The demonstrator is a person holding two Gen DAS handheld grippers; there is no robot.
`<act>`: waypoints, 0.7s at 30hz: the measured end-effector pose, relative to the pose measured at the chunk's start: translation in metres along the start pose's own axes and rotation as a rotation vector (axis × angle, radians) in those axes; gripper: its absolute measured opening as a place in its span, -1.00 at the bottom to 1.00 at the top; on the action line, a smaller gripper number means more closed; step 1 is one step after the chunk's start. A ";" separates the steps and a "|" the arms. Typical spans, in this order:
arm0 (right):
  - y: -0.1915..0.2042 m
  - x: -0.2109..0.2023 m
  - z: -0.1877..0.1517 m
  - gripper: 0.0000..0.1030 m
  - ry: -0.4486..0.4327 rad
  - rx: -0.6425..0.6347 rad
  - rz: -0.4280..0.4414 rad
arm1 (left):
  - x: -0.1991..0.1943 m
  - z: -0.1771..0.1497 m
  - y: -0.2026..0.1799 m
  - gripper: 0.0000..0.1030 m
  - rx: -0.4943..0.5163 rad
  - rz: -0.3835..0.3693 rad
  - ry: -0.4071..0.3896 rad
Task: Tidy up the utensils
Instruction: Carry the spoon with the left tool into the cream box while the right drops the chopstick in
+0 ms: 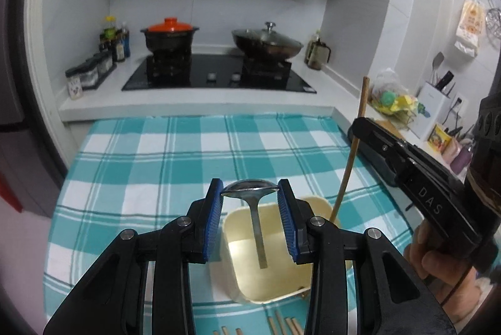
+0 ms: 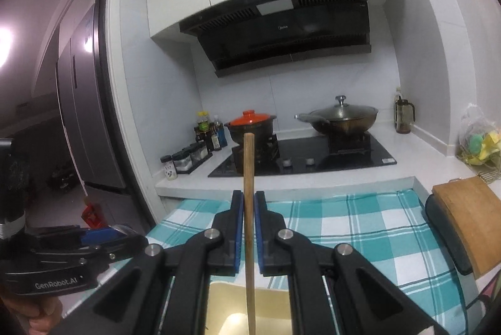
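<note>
Spoon [image 1: 250, 189] and chopstick [image 2: 249, 209] were both held above the cream box [image 1: 325, 281] that sat on the checked cloth [image 1: 156, 153] over the tabletop. The left tool [image 1: 250, 197] gripped the spoon by the rim of its bowl, the blue pads pressing on either side, so the handle hung down into the box. The right tool [image 2: 249, 228] was closed on the wooden chopstick, which stood nearly upright between the pads with its lower end over the box's inner floor. The step in hand looked like the drop-off: both utensils were over the container but neither was yet let go. More chopsticks [image 1: 281, 324] lay on the cloth just in front of the box, so the job seemed only partly done. The next move probably called for lowering each piece until it rested inside, then parting the pads without tipping the light box or letting the spoon swing against its wall.
</note>
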State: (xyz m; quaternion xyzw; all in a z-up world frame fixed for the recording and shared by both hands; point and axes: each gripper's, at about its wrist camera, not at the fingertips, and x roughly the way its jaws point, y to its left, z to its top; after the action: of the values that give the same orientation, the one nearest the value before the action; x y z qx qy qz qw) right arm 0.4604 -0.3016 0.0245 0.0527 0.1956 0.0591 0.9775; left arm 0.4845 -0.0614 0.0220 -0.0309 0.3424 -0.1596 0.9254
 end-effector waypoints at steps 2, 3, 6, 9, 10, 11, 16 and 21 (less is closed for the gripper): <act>-0.004 0.017 -0.012 -0.87 0.060 -0.002 -0.009 | 0.021 -0.011 -0.001 -0.31 0.010 0.003 0.055; -0.006 0.025 -0.021 -0.87 0.092 -0.004 -0.010 | 0.029 -0.016 -0.002 -0.31 0.017 0.009 0.078; -0.017 0.043 -0.046 -0.86 0.190 0.002 -0.010 | 0.050 -0.030 -0.005 -0.27 0.018 0.025 0.149; -0.023 0.052 -0.064 -0.78 0.280 -0.004 -0.028 | 0.050 -0.042 -0.005 0.10 0.018 0.052 0.153; -0.024 0.051 -0.071 -0.71 0.295 -0.008 -0.037 | 0.045 -0.045 -0.006 0.23 0.028 0.069 0.140; -0.024 0.046 -0.074 -0.57 0.300 -0.008 -0.042 | 0.038 -0.047 -0.008 0.30 0.041 0.085 0.134; -0.025 0.002 -0.082 -0.29 0.282 -0.014 -0.048 | -0.009 -0.066 -0.015 0.71 0.090 0.157 0.070; -0.018 -0.053 -0.096 -0.29 0.315 -0.046 -0.055 | -0.063 -0.094 -0.027 0.81 0.137 0.212 0.023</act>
State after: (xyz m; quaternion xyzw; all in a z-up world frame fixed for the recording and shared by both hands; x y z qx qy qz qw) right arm 0.3762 -0.3190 -0.0463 0.0150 0.3466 0.0445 0.9368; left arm 0.3717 -0.0617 -0.0056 0.0703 0.3427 -0.0843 0.9330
